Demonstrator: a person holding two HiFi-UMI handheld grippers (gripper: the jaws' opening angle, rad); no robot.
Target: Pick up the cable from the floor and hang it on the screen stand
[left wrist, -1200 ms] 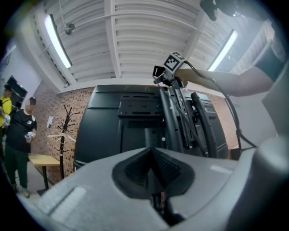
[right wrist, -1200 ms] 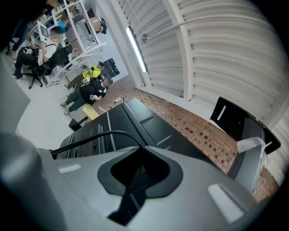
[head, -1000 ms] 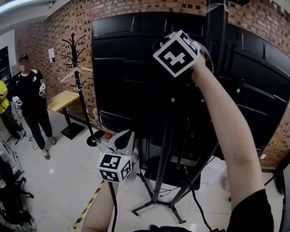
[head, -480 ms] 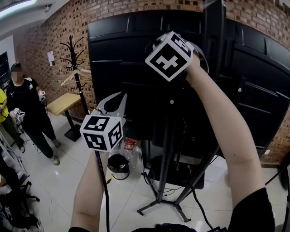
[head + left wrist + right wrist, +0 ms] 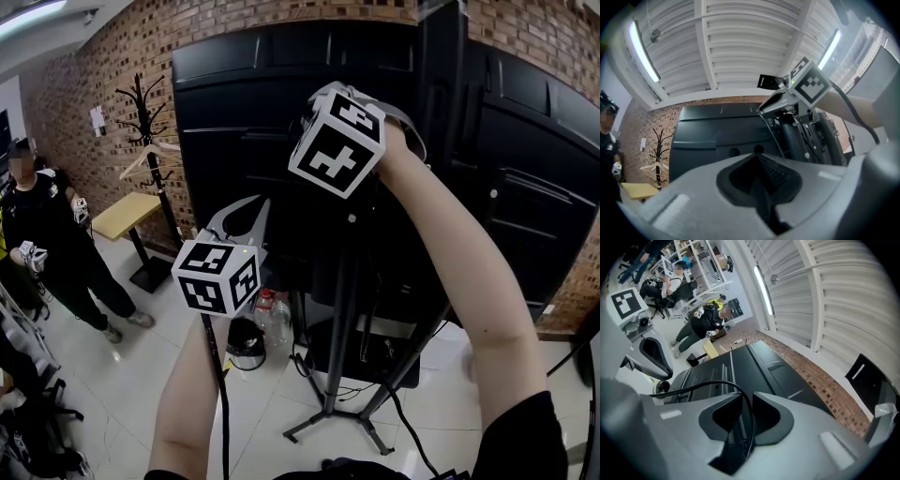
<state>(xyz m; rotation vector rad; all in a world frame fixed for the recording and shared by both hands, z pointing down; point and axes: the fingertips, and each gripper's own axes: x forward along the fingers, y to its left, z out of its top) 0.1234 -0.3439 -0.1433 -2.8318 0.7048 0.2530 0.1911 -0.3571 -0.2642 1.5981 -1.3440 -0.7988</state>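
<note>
The black screen (image 5: 253, 141) stands on a tripod stand (image 5: 330, 394) with its back to me. My right gripper (image 5: 349, 98) is raised against the upright post (image 5: 441, 103), its jaws hidden behind its marker cube. In the right gripper view the thin black cable (image 5: 717, 384) runs through the gap of that gripper (image 5: 746, 397). Its jaws have just been opening and no longer pinch the cable. The left gripper (image 5: 251, 204) sits lower and to the left, shut, with the cable (image 5: 218, 375) hanging below it. The cable (image 5: 772, 136) leads from the right gripper down to the left gripper (image 5: 755, 157).
A coat rack (image 5: 150, 122) and a wooden table (image 5: 131, 211) stand at the left by the brick wall. A person (image 5: 42, 234) stands beyond them. Bottles and a black bucket (image 5: 246, 342) sit on the floor by the stand's legs.
The left gripper has risen from knee height to just below the right one, bringing the cable up. The right gripper has sunk a little and rolled.
</note>
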